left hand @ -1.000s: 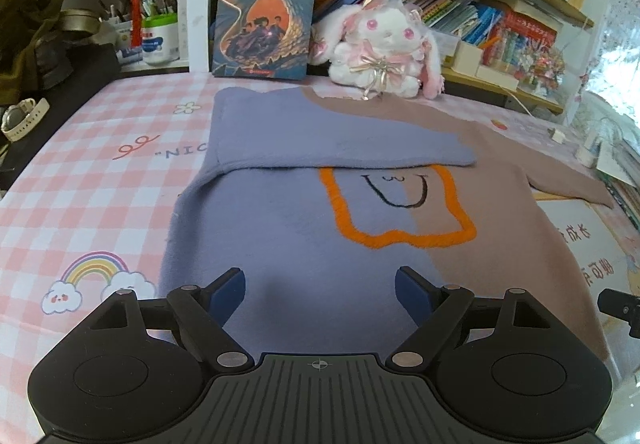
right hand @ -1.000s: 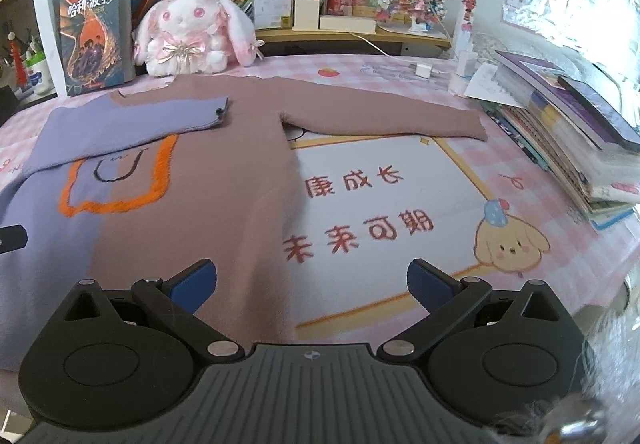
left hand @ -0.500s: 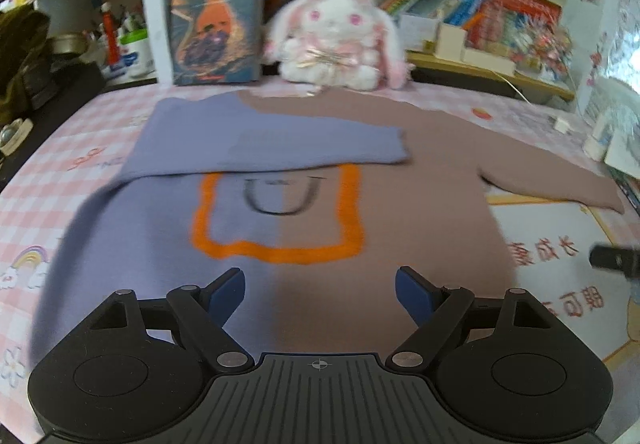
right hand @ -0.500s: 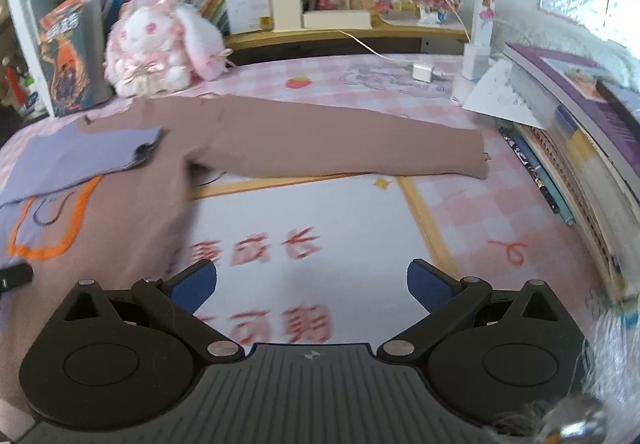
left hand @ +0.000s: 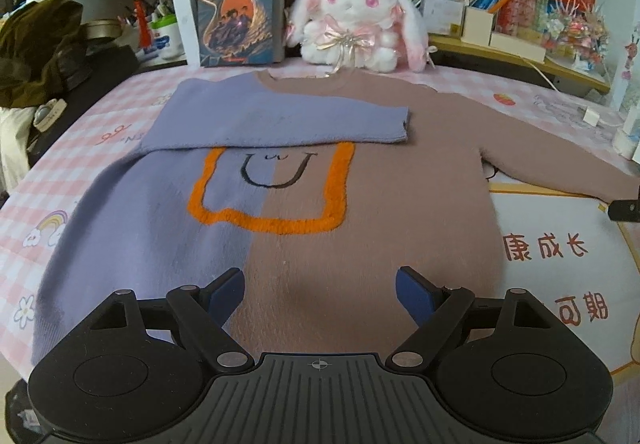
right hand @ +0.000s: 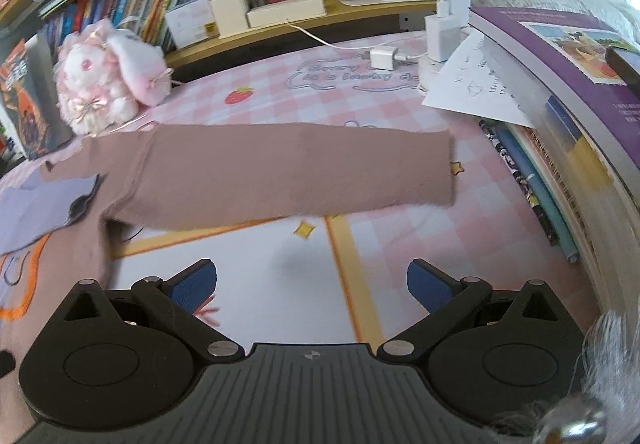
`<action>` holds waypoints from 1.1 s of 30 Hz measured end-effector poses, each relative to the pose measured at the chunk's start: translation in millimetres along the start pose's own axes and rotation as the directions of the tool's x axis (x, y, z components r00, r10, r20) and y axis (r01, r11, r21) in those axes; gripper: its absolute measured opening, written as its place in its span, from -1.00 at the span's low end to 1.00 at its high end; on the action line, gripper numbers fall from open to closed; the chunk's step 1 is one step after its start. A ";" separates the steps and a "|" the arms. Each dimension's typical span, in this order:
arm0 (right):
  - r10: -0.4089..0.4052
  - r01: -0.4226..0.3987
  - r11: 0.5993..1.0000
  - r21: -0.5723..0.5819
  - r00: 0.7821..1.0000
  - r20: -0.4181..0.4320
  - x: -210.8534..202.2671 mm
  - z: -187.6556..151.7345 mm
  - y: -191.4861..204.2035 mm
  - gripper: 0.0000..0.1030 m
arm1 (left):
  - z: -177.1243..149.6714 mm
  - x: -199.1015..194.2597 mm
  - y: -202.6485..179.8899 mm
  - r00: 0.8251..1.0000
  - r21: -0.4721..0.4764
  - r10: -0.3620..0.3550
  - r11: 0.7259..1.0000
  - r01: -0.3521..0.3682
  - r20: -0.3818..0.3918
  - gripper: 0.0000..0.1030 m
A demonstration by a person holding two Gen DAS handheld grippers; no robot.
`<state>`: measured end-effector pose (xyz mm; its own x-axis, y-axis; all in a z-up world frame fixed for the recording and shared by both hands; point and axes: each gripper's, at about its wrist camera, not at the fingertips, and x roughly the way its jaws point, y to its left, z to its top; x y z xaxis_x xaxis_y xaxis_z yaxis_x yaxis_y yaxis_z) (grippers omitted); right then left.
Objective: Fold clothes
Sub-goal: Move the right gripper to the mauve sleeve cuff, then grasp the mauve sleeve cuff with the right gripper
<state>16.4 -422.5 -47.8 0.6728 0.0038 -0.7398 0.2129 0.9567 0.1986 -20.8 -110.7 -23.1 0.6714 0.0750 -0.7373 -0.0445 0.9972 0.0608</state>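
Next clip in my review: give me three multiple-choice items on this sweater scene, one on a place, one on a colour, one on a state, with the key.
1. Where does the purple sleeve lie?
A. Folded across the chest of the sweater
B. Hanging off the table's edge
C. Under the plush rabbit

2. What colour is the fuzzy outline on the sweater's front?
A. Green
B. Orange
C. White

3. How does the brown sleeve lie?
A. Rolled into a ball
B. Clamped in the right hand-held gripper
C. Stretched out flat on the pink checked cloth

Key: 1 A, the purple sleeve crosses the chest just above the drawn face. 2 B, the outline is bright orange. 3 C, the sleeve lies straight, and the gripper's jaws stand open short of it.
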 end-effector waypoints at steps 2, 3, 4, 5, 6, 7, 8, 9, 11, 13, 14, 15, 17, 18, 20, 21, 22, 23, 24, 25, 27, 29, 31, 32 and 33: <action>-0.003 0.003 1.000 0.008 1.000 -0.003 5.0 4.5 -4.9 0.99 | 0.0 0.1 0.2 1.000 -0.008 0.014 1.000 -0.014 -0.006 0.66; -0.004 0.004 1.000 0.011 1.000 -0.003 7.2 6.4 -6.9 0.99 | 0.0 0.2 0.4 1.000 -0.012 0.021 1.000 -0.021 -0.009 0.66; -0.005 0.005 1.000 0.014 1.000 -0.003 9.5 8.4 -8.9 0.99 | -0.1 0.5 0.0 1.000 -0.014 0.026 1.000 -0.027 -0.014 0.66; -0.006 0.006 1.000 0.019 1.000 -0.005 11.9 10.3 -11.3 0.99 | -0.2 0.8 -0.6 0.999 -0.015 0.032 0.999 -0.032 -0.018 0.66; -0.007 0.007 1.000 0.024 1.000 -0.007 14.3 12.1 -13.6 0.99 | -0.3 1.0 -1.3 0.999 -0.015 0.035 0.999 -0.036 -0.022 0.66; -0.009 0.009 0.999 0.031 1.000 -0.011 16.7 13.5 -15.7 0.99 | -0.5 1.2 -2.1 0.999 -0.014 0.038 0.999 -0.039 -0.025 0.66; -0.010 0.011 0.999 0.041 1.000 -0.017 19.3 15.1 -18.2 0.99 | -0.6 1.1 -3.0 0.999 -0.012 0.042 0.999 -0.042 -0.027 0.66; -0.009 0.010 0.999 0.051 1.000 -0.022 21.8 16.5 -20.6 0.99 | -0.4 1.1 -3.8 0.999 -0.010 0.046 0.999 -0.046 -0.029 0.66; -0.009 0.011 0.998 0.062 1.000 -0.026 25.4 18.6 -23.6 0.99 | -0.5 0.8 -4.5 0.998 -0.009 0.053 0.999 -0.053 -0.033 0.66; -0.010 0.011 0.998 0.062 1.000 -0.026 28.1 20.6 -24.3 0.99 | -0.7 0.7 -4.8 0.997 -0.011 0.061 0.998 -0.061 -0.038 0.66; -0.010 0.011 0.998 0.060 1.000 -0.025 29.3 21.8 -24.2 0.99 | -0.9 0.7 -4.7 0.997 -0.012 0.065 0.998 -0.065 -0.040 0.66; -0.009 0.010 0.998 0.058 1.000 -0.024 30.6 22.8 -24.1 0.99 | -1.0 0.6 -4.7 0.997 -0.014 0.068 0.998 -0.069 -0.042 0.66; -0.004 0.005 0.998 0.055 1.000 -0.022 32.8 24.6 -23.7 0.99 | -1.3 0.2 -4.7 0.996 -0.018 0.076 0.997 -0.077 -0.045 0.66; -0.001 0.002 0.999 0.055 1.000 -0.021 33.7 25.5 -23.8 0.99 | -1.4 0.0 -4.9 0.996 -0.020 0.079 0.997 -0.080 -0.046 0.66; 0.007 -0.006 0.999 0.054 1.000 -0.017 35.3 27.2 -24.3 0.99 | -1.8 -0.3 -6.1 0.995 -0.022 0.084 0.996 -0.085 -0.048 0.66; 0.013 -0.012 0.999 0.053 1.000 -0.015 36.2 28.1 -24.8 0.99 | -2.0 -0.4 -6.8 0.995 -0.023 0.086 0.996 -0.087 -0.049 0.66; 0.020 -0.019 0.999 0.050 1.000 -0.011 37.3 29.1 -25.3 0.99 | -2.0 -0.3 -7.3 0.995 -0.023 0.088 0.996 -0.089 -0.050 0.66; 0.027 -0.026 0.999 0.047 1.000 -0.008 38.4 30.1 -25.7 0.98 | -2.1 -0.2 -7.7 0.995 -0.023 0.090 0.996 -0.091 -0.052 0.66; 0.034 -0.034 0.999 0.042 0.999 -0.003 39.8 31.1 -26.1 0.97 | -2.1 -0.1 -8.1 0.994 -0.022 0.091 0.995 -0.093 -0.054 0.66; 0.041 -0.041 0.998 0.036 0.999 0.002 41.3 32.2 -26.7 0.94 | -2.1 -0.2 -8.5 0.994 -0.021 0.093 0.995 -0.094 -0.056 0.66; 0.059 -0.059 0.998 0.034 0.998 0.009 43.6 34.8 -27.7 0.90 | -2.2 -0.5 -9.1 0.994 -0.018 0.097 0.995 -0.098 -0.059 0.66; 0.077 -0.078 0.996 0.035 0.997 0.021 45.0 36.9 -28.7 0.64 | -2.2 -0.7 -10.0 0.993 -0.014 0.101 0.995 -0.102 -0.063 0.66; 0.088 -0.090 0.995 0.045 0.996 0.032 45.9 39.0 -29.9 0.23 | -2.1 -0.8 -10.6 0.992 -0.007 0.106 0.994 -0.106 -0.068 0.66; 0.093 -0.095 0.994 0.054 0.995 0.037 46.4 40.1 -30.8 -0.07 | -2.1 -1.0 -10.5 0.992 -0.005 0.108 0.994 -0.109 -0.069 0.66; 0.102 -0.104 0.992 0.065 0.994 0.037 47.1 40.9 -31.9 -0.11 | -2.1 -1.2 -10.4 0.991 -0.004 0.110 0.994 -0.111 -0.071 0.66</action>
<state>70.3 -464.8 -62.7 0.7170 0.0907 -0.6912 0.1868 0.9302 0.3159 -22.7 -121.1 -24.2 0.6084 0.1847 -0.7719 -0.1216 0.9827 0.1393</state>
